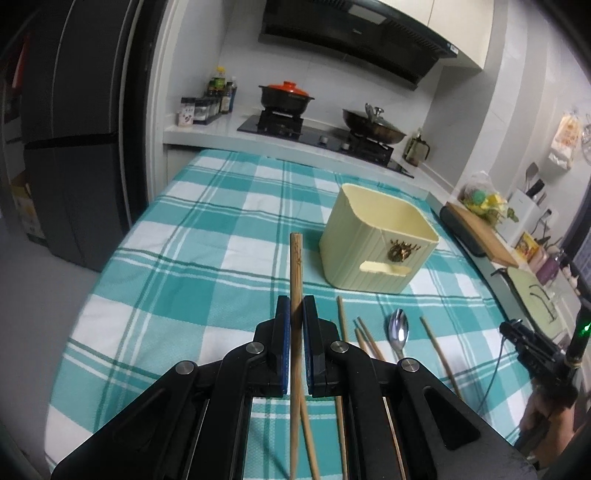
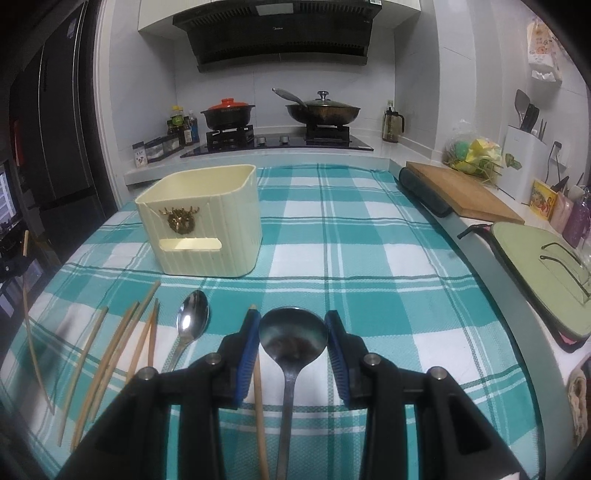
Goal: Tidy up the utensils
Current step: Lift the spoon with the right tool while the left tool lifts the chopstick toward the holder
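No writing could be read: the range hood point(image 2: 277, 29) carried a small logo too blurred to make out, and the condiment bottles' point(image 2: 183, 125) labels were illegible. The cream holder point(image 2: 207, 221) was marked only with a gold deer-head emblem point(image 2: 180, 220).

Left gripper point(image 1: 296, 314): fingers were clamped narrow on one wooden chopstick point(image 1: 296, 266), its tip raised above the checked tabletop point(image 1: 207, 229), short of the holder.

Right gripper point(image 2: 293, 328): fingers were set partly apart, with the ladle point(image 2: 291, 336) lying between them; no pad contact was seen.

Loose chopsticks point(image 2: 122, 339) and a steel spoon point(image 2: 192, 317) were laid in front of the holder. A cutting board point(image 2: 461, 192) and a green board point(image 2: 535, 258) were seen at the right edge, clear of the utensils.
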Action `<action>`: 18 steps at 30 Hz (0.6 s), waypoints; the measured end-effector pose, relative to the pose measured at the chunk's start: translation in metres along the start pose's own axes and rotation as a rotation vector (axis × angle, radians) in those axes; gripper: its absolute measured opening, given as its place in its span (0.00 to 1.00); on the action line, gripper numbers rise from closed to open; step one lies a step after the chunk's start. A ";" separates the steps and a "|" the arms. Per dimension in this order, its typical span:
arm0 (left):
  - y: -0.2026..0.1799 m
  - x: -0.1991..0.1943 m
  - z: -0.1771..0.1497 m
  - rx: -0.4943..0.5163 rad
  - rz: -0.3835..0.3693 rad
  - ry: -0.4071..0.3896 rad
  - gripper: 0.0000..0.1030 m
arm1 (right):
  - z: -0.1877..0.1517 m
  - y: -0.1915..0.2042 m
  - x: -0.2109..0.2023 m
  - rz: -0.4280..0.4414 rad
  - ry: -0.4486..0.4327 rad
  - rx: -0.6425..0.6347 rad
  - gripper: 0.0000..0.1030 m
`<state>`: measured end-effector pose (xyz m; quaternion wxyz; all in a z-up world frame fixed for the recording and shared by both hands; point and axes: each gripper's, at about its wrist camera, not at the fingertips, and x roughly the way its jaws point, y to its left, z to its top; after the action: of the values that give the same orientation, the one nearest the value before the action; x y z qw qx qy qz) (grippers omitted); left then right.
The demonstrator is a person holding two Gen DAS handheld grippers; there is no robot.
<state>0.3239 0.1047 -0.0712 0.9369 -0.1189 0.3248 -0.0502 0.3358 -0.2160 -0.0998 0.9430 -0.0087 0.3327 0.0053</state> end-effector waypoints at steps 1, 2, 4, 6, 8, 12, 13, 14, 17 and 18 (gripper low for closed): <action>-0.001 -0.003 0.001 0.001 -0.002 -0.008 0.05 | 0.001 0.000 -0.003 0.000 -0.007 -0.003 0.35; -0.002 -0.007 0.003 0.002 -0.005 -0.015 0.05 | 0.002 0.000 -0.006 0.000 -0.014 -0.004 0.35; -0.003 -0.012 0.005 0.004 -0.009 -0.027 0.05 | 0.003 0.000 -0.011 0.002 -0.025 -0.003 0.35; -0.004 -0.016 0.006 0.004 -0.013 -0.037 0.05 | 0.003 -0.001 -0.016 0.003 -0.035 -0.001 0.35; -0.005 -0.019 0.006 0.005 -0.016 -0.045 0.05 | 0.004 -0.001 -0.021 0.003 -0.045 0.000 0.35; -0.009 -0.023 0.008 0.015 -0.023 -0.055 0.05 | 0.007 -0.001 -0.028 0.004 -0.063 -0.002 0.35; -0.010 -0.024 0.008 0.016 -0.026 -0.056 0.05 | 0.008 -0.001 -0.030 0.005 -0.067 -0.003 0.35; -0.011 -0.024 0.009 0.018 -0.030 -0.055 0.05 | 0.008 -0.001 -0.032 0.006 -0.070 -0.004 0.35; -0.013 -0.025 0.012 0.018 -0.045 -0.055 0.05 | 0.012 -0.001 -0.037 0.007 -0.085 -0.005 0.35; -0.014 -0.026 0.013 0.022 -0.047 -0.056 0.05 | 0.014 -0.001 -0.039 0.008 -0.091 -0.004 0.35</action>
<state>0.3116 0.0982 -0.0422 0.9454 -0.1178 0.2951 -0.0725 0.3140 -0.2169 -0.0644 0.9570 -0.0089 0.2897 0.0101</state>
